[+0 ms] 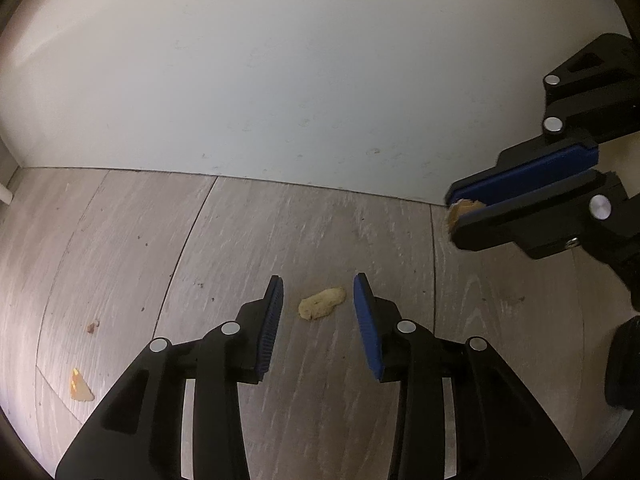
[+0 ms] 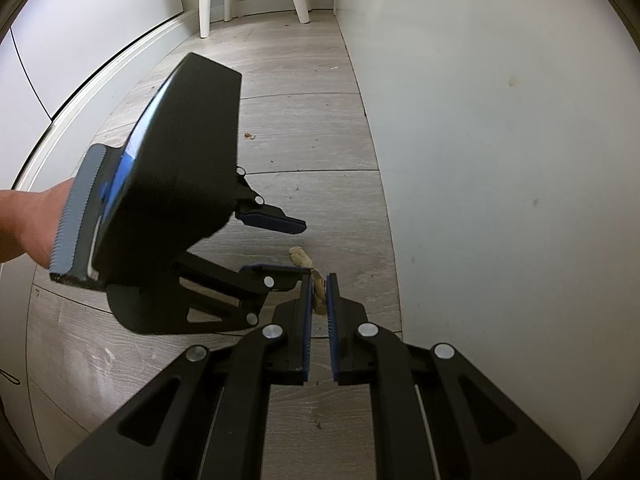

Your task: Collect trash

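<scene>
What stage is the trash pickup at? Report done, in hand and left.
Done: nothing visibly binned; no bin is in view.
In hand: the right gripper is shut on a small tan crumb. The left gripper is open, its fingers straddling a pale yellow food lump on the grey wood-look floor.
Left: that lump, an orange triangular chip, a small reddish speck.

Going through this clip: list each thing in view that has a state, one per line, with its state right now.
left gripper: open, jaws either side of a crumb, not pressing it
right gripper: shut on a tan scrap
tan scrap: pinched between the right pads, off the floor
yellowish crumb: lying loose on the floor
orange chip: lying on the floor, untouched
small reddish bit: on the floor, untouched
</scene>
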A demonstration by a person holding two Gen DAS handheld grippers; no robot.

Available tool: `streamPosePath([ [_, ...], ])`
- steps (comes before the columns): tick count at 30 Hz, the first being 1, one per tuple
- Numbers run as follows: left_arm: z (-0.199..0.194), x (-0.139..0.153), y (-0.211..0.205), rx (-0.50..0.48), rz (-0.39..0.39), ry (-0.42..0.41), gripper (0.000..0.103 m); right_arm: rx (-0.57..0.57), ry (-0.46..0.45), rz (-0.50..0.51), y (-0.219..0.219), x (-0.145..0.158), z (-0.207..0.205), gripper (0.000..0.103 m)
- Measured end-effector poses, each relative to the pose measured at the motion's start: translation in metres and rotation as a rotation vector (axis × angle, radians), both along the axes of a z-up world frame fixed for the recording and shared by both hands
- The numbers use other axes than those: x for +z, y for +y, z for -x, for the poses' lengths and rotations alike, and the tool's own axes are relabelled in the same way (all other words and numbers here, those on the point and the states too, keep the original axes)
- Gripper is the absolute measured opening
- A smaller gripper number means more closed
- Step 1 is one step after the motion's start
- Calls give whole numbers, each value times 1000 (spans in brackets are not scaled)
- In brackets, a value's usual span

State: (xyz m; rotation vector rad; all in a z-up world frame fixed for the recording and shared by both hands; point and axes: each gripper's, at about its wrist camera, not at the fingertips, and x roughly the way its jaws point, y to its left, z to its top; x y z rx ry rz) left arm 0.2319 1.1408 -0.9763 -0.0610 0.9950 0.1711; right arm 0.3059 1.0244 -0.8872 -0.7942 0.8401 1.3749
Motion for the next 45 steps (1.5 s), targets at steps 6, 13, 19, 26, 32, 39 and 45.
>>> streamPosePath([
  [6,2,-6,8,-27,27,-1,34,-1,2,2,0,0,1,9],
  [13,4,-10,11,-66,47,-6,34,5,0,9,0,-1,2,9],
  [19,5,-13,20,-79,50,-22,19,5,-2,16,0,-3,1,9],
  [26,7,-14,19,-85,41,-31,18,9,-1,18,0,-4,2,9],
  [32,13,-14,7,-75,39,-38,10,9,-1,18,1,-5,2,9],
  [39,14,-15,0,-83,37,-42,10,13,-3,13,0,-6,3,9],
  [45,17,-11,-4,-67,30,-47,10,11,-2,9,0,-5,0,9],
])
